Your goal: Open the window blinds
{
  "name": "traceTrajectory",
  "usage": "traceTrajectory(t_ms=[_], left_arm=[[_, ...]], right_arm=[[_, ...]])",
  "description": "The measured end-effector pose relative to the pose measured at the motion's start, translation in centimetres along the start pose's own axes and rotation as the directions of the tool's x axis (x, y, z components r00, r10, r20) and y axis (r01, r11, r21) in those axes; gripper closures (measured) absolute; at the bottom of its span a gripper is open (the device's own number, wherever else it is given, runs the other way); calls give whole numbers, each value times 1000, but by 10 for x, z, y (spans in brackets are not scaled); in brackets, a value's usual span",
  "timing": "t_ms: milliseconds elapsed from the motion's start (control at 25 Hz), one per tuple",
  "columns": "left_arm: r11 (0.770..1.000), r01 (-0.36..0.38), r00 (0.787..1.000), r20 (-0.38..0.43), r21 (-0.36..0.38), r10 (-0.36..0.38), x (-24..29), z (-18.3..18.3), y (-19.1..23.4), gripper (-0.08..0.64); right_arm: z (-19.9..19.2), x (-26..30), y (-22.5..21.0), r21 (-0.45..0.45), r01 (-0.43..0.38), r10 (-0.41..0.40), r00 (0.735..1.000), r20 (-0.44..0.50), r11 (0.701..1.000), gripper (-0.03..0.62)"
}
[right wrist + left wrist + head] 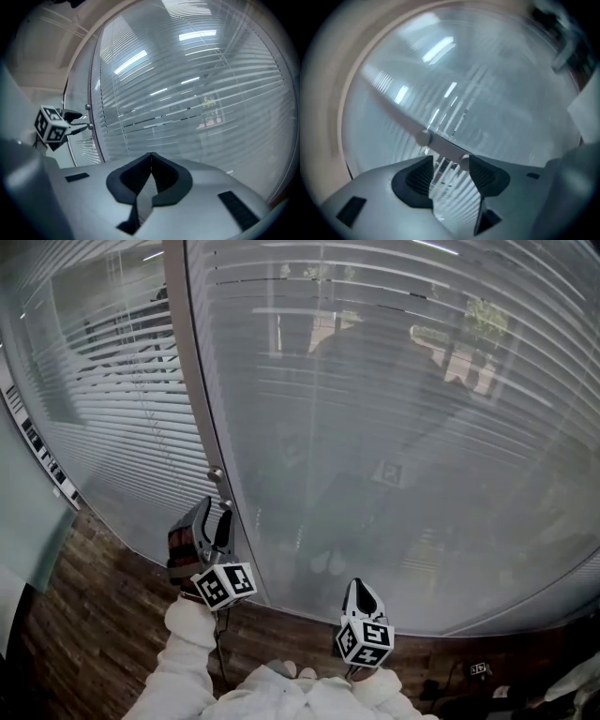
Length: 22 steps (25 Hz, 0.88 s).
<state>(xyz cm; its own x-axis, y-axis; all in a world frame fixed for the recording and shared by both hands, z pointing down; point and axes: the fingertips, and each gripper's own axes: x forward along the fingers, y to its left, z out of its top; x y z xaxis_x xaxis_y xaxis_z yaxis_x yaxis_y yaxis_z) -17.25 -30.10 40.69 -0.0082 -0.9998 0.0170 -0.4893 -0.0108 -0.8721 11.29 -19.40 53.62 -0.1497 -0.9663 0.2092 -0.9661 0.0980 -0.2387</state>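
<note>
at the window frame (192, 399), the wide-open left hand-held gripper (217, 512) holds nothing; closing off-centre, it may slip off the blind knob (464, 162). right hand-held gripper (360, 589): closed, empty.

You have no word, number or brand here that can be read. The only printed signs are black-and-white square markers. One set is on the left marker cube (225, 585) of your left gripper (215, 515), at about 7 o'clock in the head view. The other is on the right marker cube (366, 638) of your right gripper (359, 587), near 5 o'clock. A white mark on a small dark object (479, 668) between 4 and 5 o'clock is too small to read. So are the dark squares on the strip (37, 451) at 9 o'clock.
</note>
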Motion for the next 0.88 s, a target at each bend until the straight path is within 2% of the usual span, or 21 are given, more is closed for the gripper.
traceTrajectory(t_ms=[40,80,120,240,360,440,560,640,760,840,880], left_arm=[[978,7,1000,-1,207,-7,3,0,-6,325],[943,33,999,-3,332,-34,7,-2,-13,325],[916,65,998,-6,395,-68,10,-5,-19,325],[879,115,991,6,463,-134,15,-8,-29,325],[851,108,990,19,514,-138,20,-6,-35,328],[840,83,993,23,536,-113,23,-6,-36,405],[859,80,994,24,506,-106,23,-7,-36,434],[886,95,993,21,454,-117,22,-7,-35,436],[945,119,991,27,305,-134,23,-7,-32,436],[978,131,990,26,163,-137,24,-7,-31,436],[987,137,990,22,81,-139,25,-8,-31,437]], right_arm=[[0,0,1,1,-3,3,1000,1,1000,578],[-1,0,2,3,-5,5,1000,2,1000,578],[-1,0,2,4,-6,6,1000,3,1000,580],[-1,0,2,10,-3,3,1000,6,1000,580],[0,-1,1,16,4,-4,1000,10,1000,578],[1,-1,0,17,9,-10,1000,16,1000,578],[2,-2,-4,17,22,-22,1000,18,1000,578],[2,-2,-6,17,28,-28,999,16,999,578],[2,-2,-7,16,30,-30,999,15,999,578],[2,0,-7,15,29,-29,1000,12,999,580],[1,0,-7,15,27,-27,1000,9,1000,578]])
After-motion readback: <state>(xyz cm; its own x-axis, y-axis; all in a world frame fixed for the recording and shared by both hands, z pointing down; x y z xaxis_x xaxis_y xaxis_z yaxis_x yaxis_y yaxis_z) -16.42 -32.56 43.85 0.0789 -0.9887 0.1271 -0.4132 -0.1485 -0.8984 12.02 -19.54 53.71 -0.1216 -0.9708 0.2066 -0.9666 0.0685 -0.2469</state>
